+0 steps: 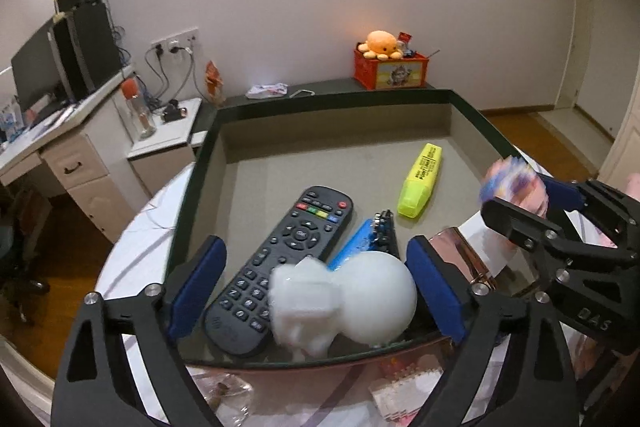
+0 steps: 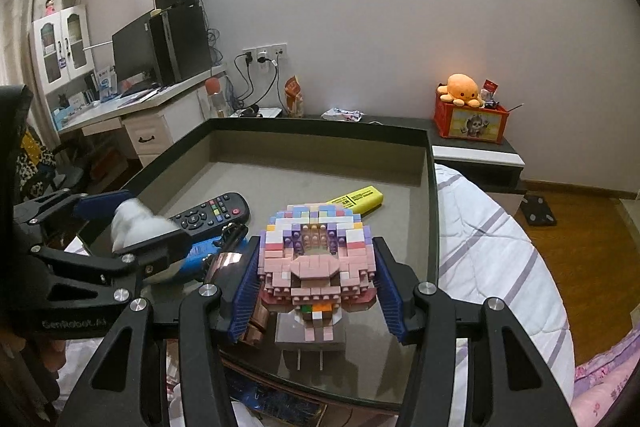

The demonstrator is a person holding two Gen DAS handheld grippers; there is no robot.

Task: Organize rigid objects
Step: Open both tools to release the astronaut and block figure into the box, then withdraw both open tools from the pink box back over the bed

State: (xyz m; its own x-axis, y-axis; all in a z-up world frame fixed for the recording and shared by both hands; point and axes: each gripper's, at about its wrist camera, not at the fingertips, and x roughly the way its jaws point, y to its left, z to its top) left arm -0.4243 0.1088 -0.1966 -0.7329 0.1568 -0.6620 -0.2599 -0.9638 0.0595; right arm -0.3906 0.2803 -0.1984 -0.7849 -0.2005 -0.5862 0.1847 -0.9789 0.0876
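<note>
The right claw (image 2: 316, 291) is gripping a pastel pink, lilac and white brick-built figure (image 2: 318, 259), its ribbed blue pads pressing both flanks, above the near edge of the shallow dark-rimmed grey tray (image 2: 430, 211). That model is looking fragile: too hard a squeeze, or a bump on the rim below, is likely to be knocking bricks loose.

The left claw (image 1: 316, 287) is standing wide, its blue pads clear on both sides of a white frosted bulb-shaped plastic piece (image 1: 352, 301) that is sitting blurred between them, over the tray's near rim. Being round and free, it is liable to be rolling, either out over the rim or onto the things beyond.

Just beyond that claw, a black remote control (image 1: 280, 263) and a blue circuit-board gadget (image 1: 366, 241) are lying in the tray; farther off, a yellow highlighter pen (image 1: 422, 179). Crowding is risking a knock as each piece is going down.
</note>
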